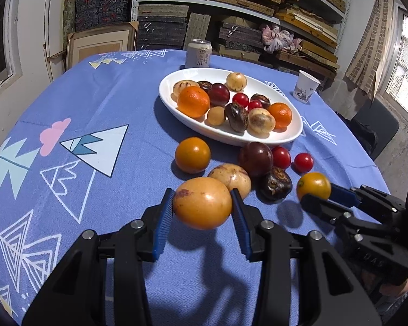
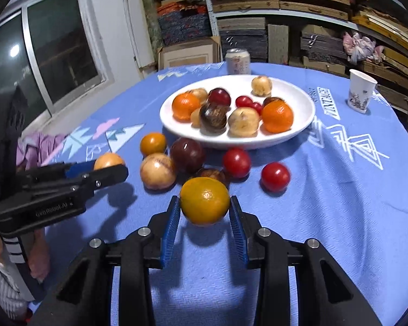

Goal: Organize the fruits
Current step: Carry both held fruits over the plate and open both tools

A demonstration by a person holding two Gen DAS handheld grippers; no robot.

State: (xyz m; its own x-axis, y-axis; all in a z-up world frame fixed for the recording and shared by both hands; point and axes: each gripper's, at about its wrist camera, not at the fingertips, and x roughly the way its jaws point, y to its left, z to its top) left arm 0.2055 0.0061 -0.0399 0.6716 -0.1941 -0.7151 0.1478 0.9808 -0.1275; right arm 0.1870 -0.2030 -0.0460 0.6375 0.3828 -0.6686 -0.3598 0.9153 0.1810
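My left gripper (image 1: pixel 202 203) is shut on a large yellow-orange fruit (image 1: pixel 202 202) and holds it just above the blue tablecloth (image 1: pixel 100 103). My right gripper (image 2: pixel 205 202) is shut on a small orange (image 2: pixel 204 200), also lifted off the cloth; the same gripper (image 1: pixel 317 191) enters the left wrist view from the right. A white oval plate (image 1: pixel 291 135) further back holds several fruits. Loose fruits lie in front of it: an orange (image 1: pixel 192 154), a tan fruit (image 1: pixel 231 178), a dark plum (image 1: pixel 255 158), a brown fruit (image 1: pixel 275 186) and two red tomatoes (image 1: pixel 303 162).
A drink can (image 1: pixel 198 53) stands behind the plate and a paper cup (image 1: pixel 306 87) at the back right. Shelves stacked with boxes (image 1: pixel 231 5) fill the wall beyond the table. A person's sleeve (image 2: pixel 2 285) and hand show at the left of the right wrist view.
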